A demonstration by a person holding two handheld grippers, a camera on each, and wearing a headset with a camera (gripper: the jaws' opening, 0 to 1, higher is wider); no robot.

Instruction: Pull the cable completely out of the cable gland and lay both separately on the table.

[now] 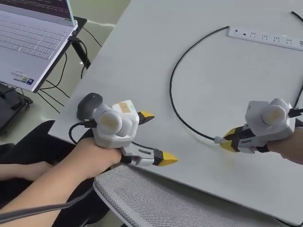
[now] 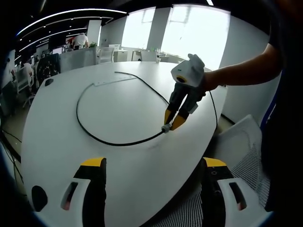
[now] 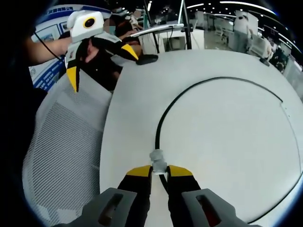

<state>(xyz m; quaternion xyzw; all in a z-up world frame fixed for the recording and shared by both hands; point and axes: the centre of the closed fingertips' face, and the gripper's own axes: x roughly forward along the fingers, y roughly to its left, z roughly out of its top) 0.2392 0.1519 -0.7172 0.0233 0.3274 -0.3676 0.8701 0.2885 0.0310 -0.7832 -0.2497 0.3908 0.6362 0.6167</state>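
Note:
A black cable (image 1: 176, 101) loops across the white table (image 1: 142, 56), and a small white cable gland (image 1: 218, 140) sits on its near end. My right gripper (image 1: 228, 140) is shut on the cable just behind the gland (image 3: 158, 161), which pokes out past the yellow fingertips (image 3: 140, 171). In the left gripper view the gland (image 2: 165, 127) hangs at the right gripper's (image 2: 171, 124) tips, close above the table. My left gripper (image 1: 156, 137) is open and holds nothing, near the table's front edge, well to the left of the gland. Its own view shows the jaws wide apart (image 2: 154, 163).
A white power strip (image 1: 265, 38) lies at the far right, where the cable leads. A dark mouse (image 1: 89, 105) sits at the table's left edge beside the left gripper. A laptop (image 1: 28, 42) stands off the table to the left. A mesh chair (image 1: 142, 194) is below the front edge.

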